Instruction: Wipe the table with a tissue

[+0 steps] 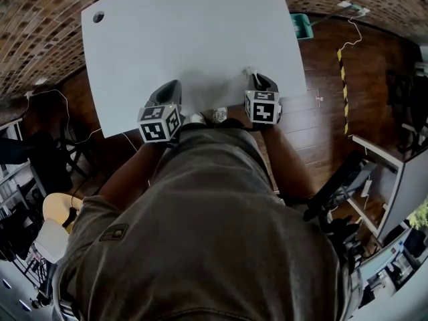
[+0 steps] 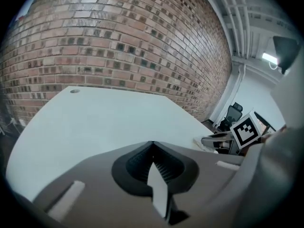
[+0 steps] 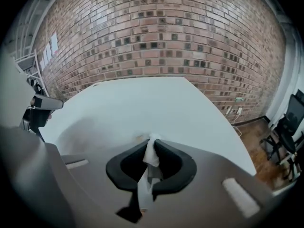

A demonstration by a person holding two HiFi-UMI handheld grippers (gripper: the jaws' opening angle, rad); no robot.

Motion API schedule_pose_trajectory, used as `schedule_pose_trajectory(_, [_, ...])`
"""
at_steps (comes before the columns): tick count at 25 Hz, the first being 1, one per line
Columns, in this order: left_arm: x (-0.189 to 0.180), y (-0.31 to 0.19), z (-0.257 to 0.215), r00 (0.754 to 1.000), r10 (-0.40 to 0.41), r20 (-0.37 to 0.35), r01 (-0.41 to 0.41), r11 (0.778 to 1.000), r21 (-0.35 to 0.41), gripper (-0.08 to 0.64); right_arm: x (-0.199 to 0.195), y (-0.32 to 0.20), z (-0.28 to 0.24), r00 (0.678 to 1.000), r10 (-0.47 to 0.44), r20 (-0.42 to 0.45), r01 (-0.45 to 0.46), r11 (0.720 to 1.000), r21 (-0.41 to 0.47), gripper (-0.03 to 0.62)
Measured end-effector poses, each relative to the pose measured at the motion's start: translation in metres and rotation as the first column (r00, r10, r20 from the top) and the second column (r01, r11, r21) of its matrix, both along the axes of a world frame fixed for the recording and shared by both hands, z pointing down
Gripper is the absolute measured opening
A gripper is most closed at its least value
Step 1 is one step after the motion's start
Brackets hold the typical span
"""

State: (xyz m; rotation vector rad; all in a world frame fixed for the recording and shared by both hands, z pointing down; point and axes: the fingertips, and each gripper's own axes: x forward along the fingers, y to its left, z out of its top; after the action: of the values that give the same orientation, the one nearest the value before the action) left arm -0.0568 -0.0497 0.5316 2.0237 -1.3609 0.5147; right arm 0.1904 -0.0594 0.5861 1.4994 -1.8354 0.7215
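Nearest the head camera, the person's olive shirt [image 1: 200, 246] fills the lower half of the frame, and both forearms reach up toward the near edge of the white worktop [image 1: 194, 39]. Between the arms, 2 shoes [image 1: 196, 119] show on the floor just below that edge. The left gripper [image 1: 175, 85] sits at lower centre-left, over the worktop's near edge. In its own view its ribbed dark fingers [image 2: 135, 163] are pressed together with nothing between them. The right gripper [image 1: 253, 75] sits at lower centre-right, also over the near edge and well apart from the left one. Its fingers [image 3: 126, 167] are clamped on a white tissue [image 3: 151, 156]. The tissue runs up between the pads, and a small crumpled tuft pokes out past the tips over the worktop. Whether that tuft touches the surface cannot be told. Each gripper carries a black-and-white marker cube [image 1: 262, 107] on the end nearest the person. Beyond the grippers the worktop stretches away bare, with a small round hole [image 1: 98, 17] near its far corner at the upper left of the frame. Behind it stands a brick wall [image 3: 156, 37]. A wooden floor [image 1: 328, 105] lies to the right, a teal bin [image 1: 301, 25] stands beside the worktop's far right corner, and an office chair [image 3: 285, 127] shows at the right edge of the right gripper view.
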Motion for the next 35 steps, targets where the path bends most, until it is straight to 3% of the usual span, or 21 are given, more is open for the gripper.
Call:
schedule_pose_trajectory(7, [-0.03,0.015,0.0,0.998,-0.06,0.009,0.06,0.998,-0.01,0.002,-0.061,0.006,0.001,0.992,-0.119,0.039,0.119,0.993,0.001,0.037])
schedule_pose_trajectory(17, [-0.076,0.044,0.0,0.991,-0.135,0.024,0.135,0.991,-0.011,0.002,-0.148,0.023,-0.001,0.952,-0.296,0.077,0.296,0.955,0.008,0.037])
schedule_pose_trajectory(26, [-0.094,0.06,0.009,0.992,-0.127,-0.013,0.127,0.992,-0.025,0.002,-0.165,0.041,-0.016,0.948,-0.307,0.088,0.305,0.952,0.031,0.037])
schedule_pose_trajectory(35, [-0.052,0.064,0.003,0.994,-0.088,-0.066,0.089,0.996,0.012,0.002,-0.141,0.063,-0.055,0.947,-0.318,0.052,0.311,0.944,0.112,0.037])
